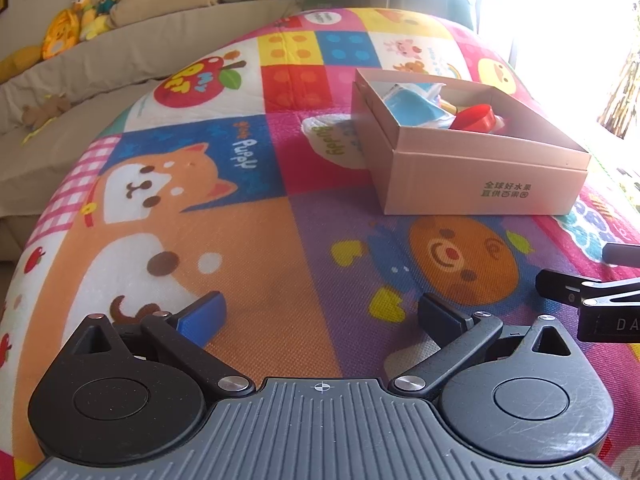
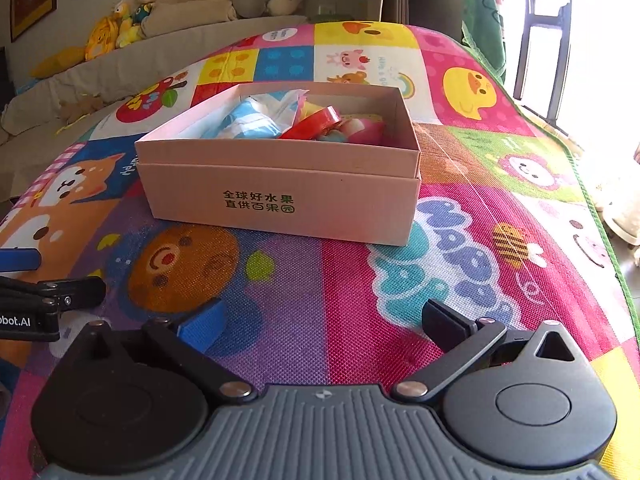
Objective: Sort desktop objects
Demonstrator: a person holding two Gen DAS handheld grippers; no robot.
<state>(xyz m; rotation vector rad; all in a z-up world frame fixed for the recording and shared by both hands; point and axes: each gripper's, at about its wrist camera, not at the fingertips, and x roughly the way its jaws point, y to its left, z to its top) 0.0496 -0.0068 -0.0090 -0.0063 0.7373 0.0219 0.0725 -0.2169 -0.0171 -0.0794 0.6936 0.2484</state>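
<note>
A pink cardboard box (image 1: pixel 486 182) (image 2: pixel 280 196) stands on the colourful play mat (image 1: pixel 260 240) (image 2: pixel 460 260). Inside it lie a blue-and-white packet (image 1: pixel 412 106) (image 2: pixel 248 122), a red tape roll (image 1: pixel 474 117) (image 2: pixel 316 122) and other small items. My left gripper (image 1: pixel 320 314) hovers low over the mat, in front and to the left of the box, open with nothing between its fingers. My right gripper (image 2: pixel 322 320) is open and empty too, in front of the box. Each gripper's side shows at the edge of the other's view.
A beige sofa (image 1: pixel 80 80) (image 2: pixel 120 64) with plush toys (image 1: pixel 80 20) (image 2: pixel 120 24) runs along the mat's left and far side. A bright window and dark railing (image 2: pixel 540 40) stand at the right. The mat's green edge (image 2: pixel 592 200) lies right of the box.
</note>
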